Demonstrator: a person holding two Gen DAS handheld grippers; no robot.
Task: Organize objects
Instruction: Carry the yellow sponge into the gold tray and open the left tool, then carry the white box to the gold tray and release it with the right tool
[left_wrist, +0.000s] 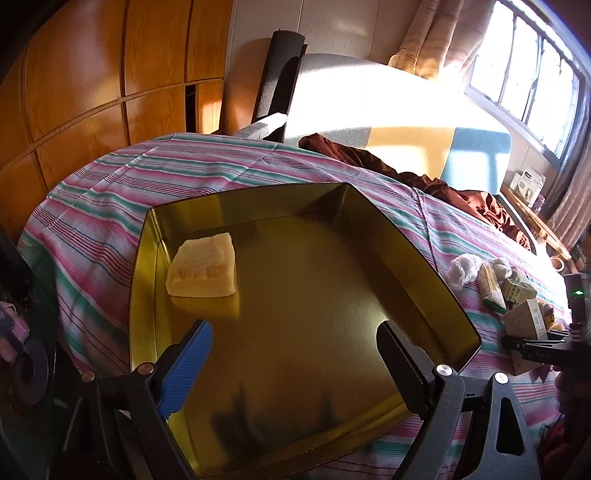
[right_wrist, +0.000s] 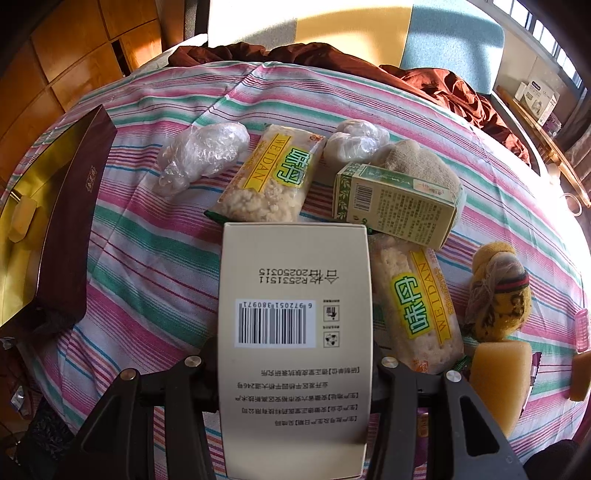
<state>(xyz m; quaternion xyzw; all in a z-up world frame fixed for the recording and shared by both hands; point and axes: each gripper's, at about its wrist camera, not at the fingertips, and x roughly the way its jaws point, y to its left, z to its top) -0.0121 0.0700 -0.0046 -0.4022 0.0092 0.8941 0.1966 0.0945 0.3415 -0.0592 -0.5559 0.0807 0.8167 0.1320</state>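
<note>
L tongs wide apart, empty, over gold tin; R tongs clamped on cream box.

Yellow sponge flat in gold tin's far-left corner.

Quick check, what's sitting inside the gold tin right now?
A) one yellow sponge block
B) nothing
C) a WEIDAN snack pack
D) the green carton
A: the left wrist view shows a single yellow sponge block lying in the far left corner of the gold tin, with the rest of its floor bare.
</note>
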